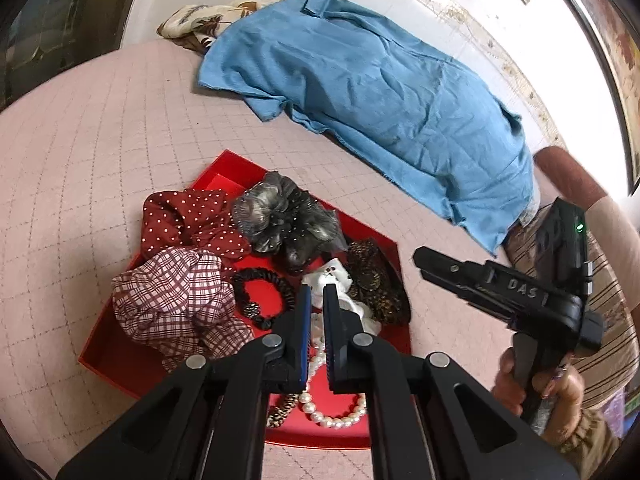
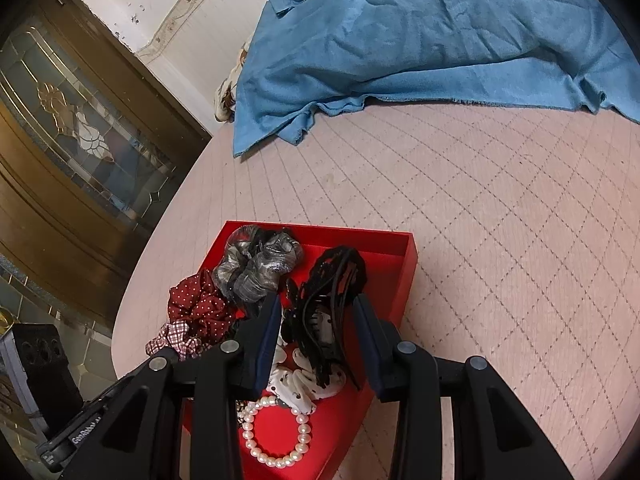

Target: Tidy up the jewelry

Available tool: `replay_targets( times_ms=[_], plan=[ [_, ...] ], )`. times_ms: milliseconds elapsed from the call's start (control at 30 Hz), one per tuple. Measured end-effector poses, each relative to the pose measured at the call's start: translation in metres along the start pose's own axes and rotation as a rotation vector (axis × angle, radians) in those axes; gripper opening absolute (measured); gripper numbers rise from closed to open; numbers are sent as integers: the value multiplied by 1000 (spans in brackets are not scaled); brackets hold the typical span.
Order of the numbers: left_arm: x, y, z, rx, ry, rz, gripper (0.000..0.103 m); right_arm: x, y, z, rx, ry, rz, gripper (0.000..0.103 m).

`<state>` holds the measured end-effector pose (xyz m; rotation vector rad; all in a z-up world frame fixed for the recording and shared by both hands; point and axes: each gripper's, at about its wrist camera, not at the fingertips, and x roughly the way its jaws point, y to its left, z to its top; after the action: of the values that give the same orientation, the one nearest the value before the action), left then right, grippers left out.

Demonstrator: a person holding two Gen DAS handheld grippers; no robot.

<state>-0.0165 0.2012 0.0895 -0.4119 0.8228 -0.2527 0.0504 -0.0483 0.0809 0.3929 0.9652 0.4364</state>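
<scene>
Left wrist view: the left tongs (image 1: 317, 292) are closed with nothing between them, over a red tray (image 1: 100, 356) on a pink quilted bed (image 1: 80, 152). The tray holds scrunchies, including a checked one (image 1: 176, 300) and a dotted red one (image 1: 188, 220), with a pearl bracelet (image 1: 336, 416) at its near end. The right tongs (image 2: 316, 300) stand apart around a black lace piece (image 2: 332, 280), not pressing it. A blue cloth (image 1: 380, 92) lies far off.
</scene>
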Motion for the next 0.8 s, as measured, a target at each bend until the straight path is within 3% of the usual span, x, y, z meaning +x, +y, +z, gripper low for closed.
replay_targets(
  times_ms=[133,200,300,433,533,600,733,800],
  plan=[
    [6,-6,-3,42,13,53,8,-3,-2,-3,2,-3,0,40],
    [7,-6,-4,50,20,66,26,-6,-1,-7,-9,-7,-8,40],
    [3,-11,-5,85,-8,123,45,-10,0,-12,-24,-10,-15,41],
    [-4,-17,-7,134,-57,227,63,-18,1,-21,-39,-21,-33,41],
    [-12,-23,-8,171,-117,318,74,-30,2,-30,-55,-37,-60,42],
    [-21,-27,-11,196,-182,398,87,-39,2,-38,-67,-47,-82,44],
    [-38,-40,-19,257,-309,571,91,-56,3,-52,-92,-55,-115,45],
    [-47,-47,-23,274,-357,612,98,-63,3,-59,-91,-57,-118,46]
  ],
)
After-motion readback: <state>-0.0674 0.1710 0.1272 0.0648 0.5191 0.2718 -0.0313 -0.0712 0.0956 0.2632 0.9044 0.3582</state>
